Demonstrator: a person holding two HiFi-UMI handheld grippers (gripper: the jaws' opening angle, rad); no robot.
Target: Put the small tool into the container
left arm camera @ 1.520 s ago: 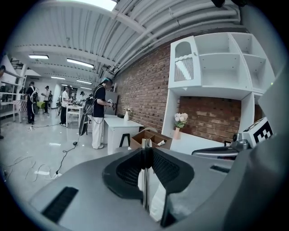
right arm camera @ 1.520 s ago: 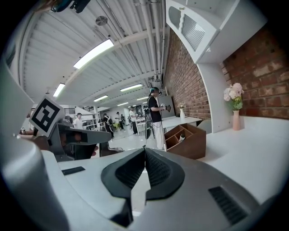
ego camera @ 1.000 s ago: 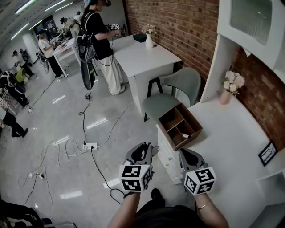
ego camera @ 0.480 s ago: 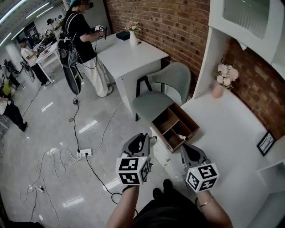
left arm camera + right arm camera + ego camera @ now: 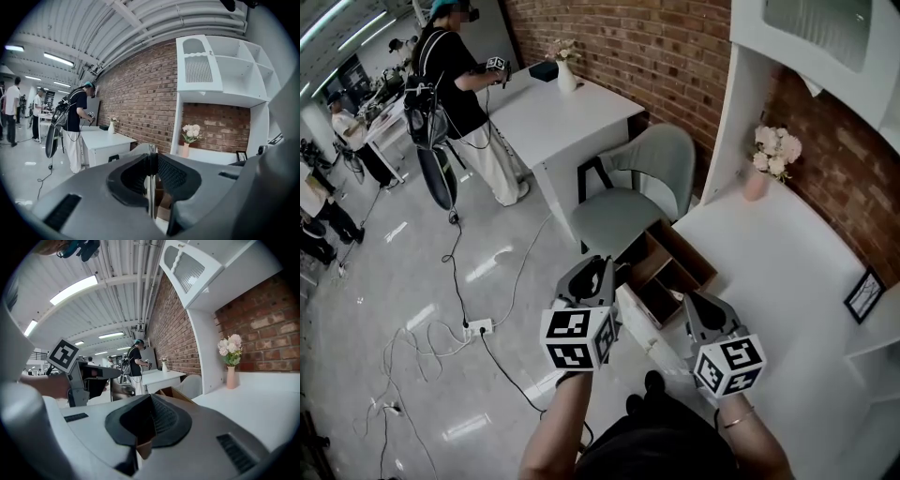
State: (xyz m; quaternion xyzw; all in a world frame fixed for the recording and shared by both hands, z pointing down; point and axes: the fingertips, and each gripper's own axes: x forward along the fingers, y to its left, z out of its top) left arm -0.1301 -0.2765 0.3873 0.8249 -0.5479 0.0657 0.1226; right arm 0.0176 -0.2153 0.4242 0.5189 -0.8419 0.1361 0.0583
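Observation:
A brown wooden container with several compartments sits at the near corner of the white desk. No small tool shows in any view. My left gripper hangs over the floor just left of the container, jaws shut and empty. My right gripper hovers at the desk's front edge, close to the container's near side, also shut with nothing held. In the left gripper view, the left gripper has its jaws pressed together, with the container below them. In the right gripper view, the right gripper points at the container.
A grey-green chair stands beyond the container. A pink vase of flowers and a small picture frame stand on the desk by the brick wall. White drawers sit under the desk edge. Cables trail over the floor. A person stands at a far table.
The view has swung so the desk and container sit closer to the grippers. Both grippers have drawn nearer to the container and stay shut.

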